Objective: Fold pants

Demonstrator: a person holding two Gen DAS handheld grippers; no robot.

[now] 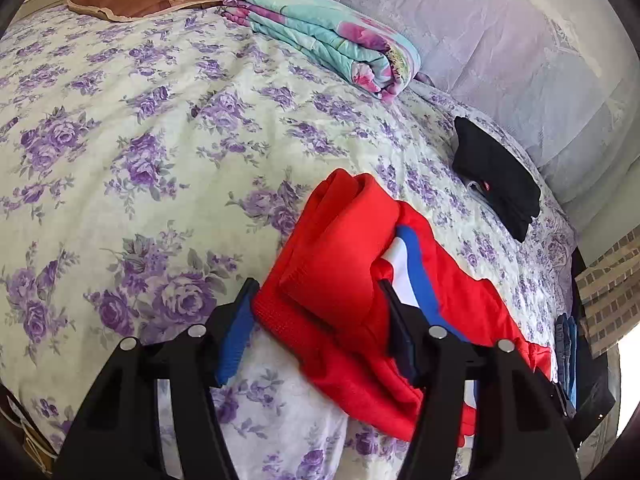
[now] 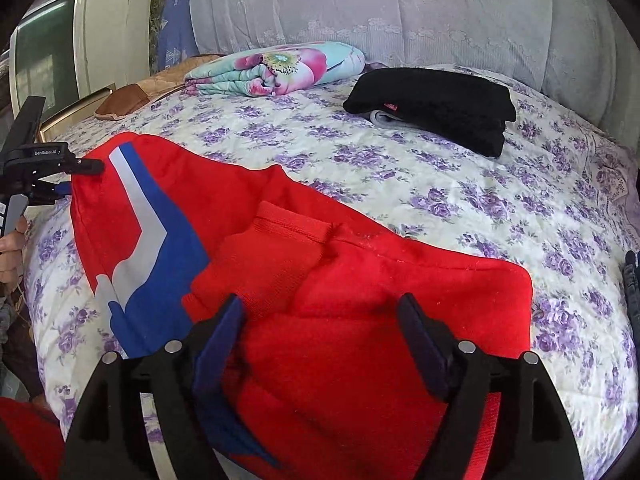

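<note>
1. The black left tongs with blue pads (image 1: 316,312) point slantwise down at the bed, half closed, both pads meeting a bunched fold of the red fabric pants with a blue and white stripe (image 1: 336,264).
2. A bare hand (image 2: 10,250) grips the left tongs' handle from below.
3. The black right tongs with dark blue pads (image 2: 320,320) tilt down likewise, jaws spread wide over the red fabric pants and gripping nothing.

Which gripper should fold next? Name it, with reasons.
Left, probably: the left gripper has a bunched end of the red pants between its jaws; the right gripper stands open over flat cloth.
</note>
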